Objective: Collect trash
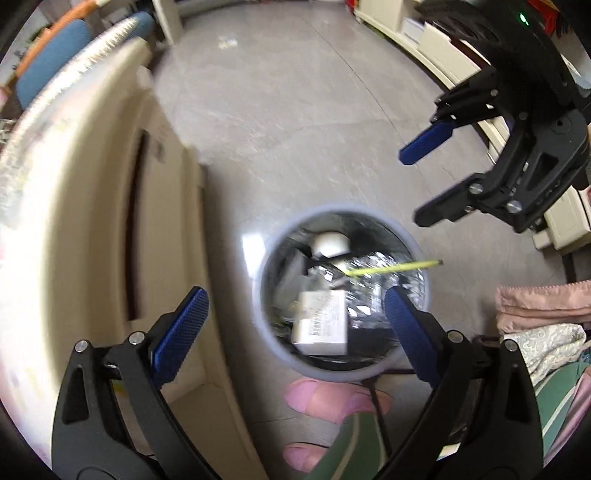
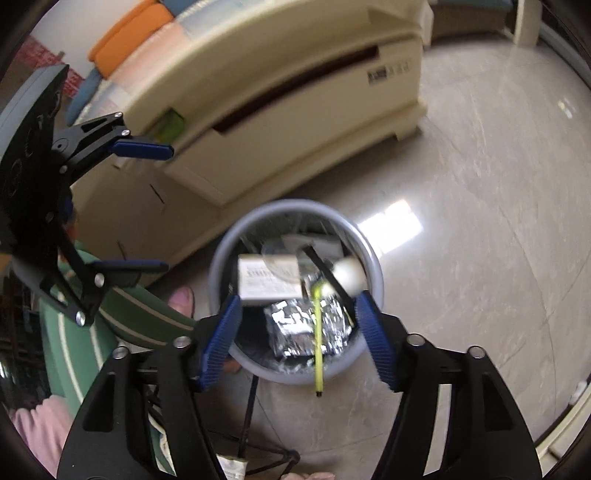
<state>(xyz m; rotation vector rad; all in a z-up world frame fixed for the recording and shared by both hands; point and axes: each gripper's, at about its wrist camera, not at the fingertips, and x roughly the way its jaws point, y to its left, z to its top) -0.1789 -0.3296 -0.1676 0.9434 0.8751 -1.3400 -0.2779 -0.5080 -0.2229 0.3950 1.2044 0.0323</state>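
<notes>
Trash bin (image 2: 295, 291) sits under both grippers — yellow straw (image 2: 318, 343) overhangs its rim. Left gripper (image 1: 295, 325) and right gripper (image 2: 299, 339) gape empty; lift clear without snagging the straw.

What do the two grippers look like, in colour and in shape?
Both look alike. The left gripper and the right gripper have black frames with triangular cut-outs and silver round screws. Each finger ends in a flat blue pad with a ribbed surface. The right gripper's body shows a small green light.
</notes>
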